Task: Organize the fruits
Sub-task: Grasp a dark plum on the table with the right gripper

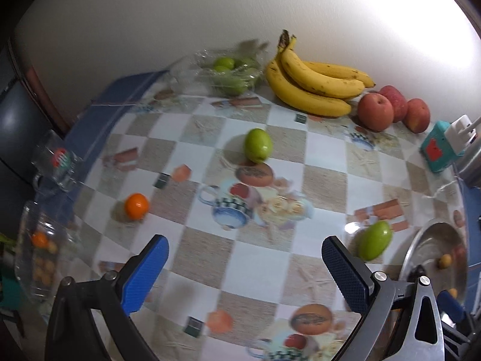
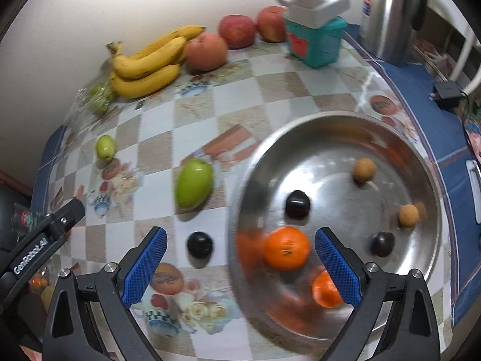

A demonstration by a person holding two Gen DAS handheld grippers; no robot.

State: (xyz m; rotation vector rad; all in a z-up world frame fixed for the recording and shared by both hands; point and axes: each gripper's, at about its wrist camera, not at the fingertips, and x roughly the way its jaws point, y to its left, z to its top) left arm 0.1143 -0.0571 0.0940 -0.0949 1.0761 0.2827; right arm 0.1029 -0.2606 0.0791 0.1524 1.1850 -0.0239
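Two claws, both spread wide and empty: your left claw [image 1: 245, 266] hangs over bare table [image 1: 258, 258], your right claw [image 2: 240, 260] over the near rim of the steel bowl [image 2: 421, 162]. "GenRobot.AI" is printed on the left claw's arm, at the left of the right view. An orange [image 2: 286, 248] lies in the bowl between the right claw's fingers, untouched. A green mango [image 2: 193, 183] lies left of the bowl; bananas [image 2: 147, 63] and apples [image 2: 236, 31] line the far wall.
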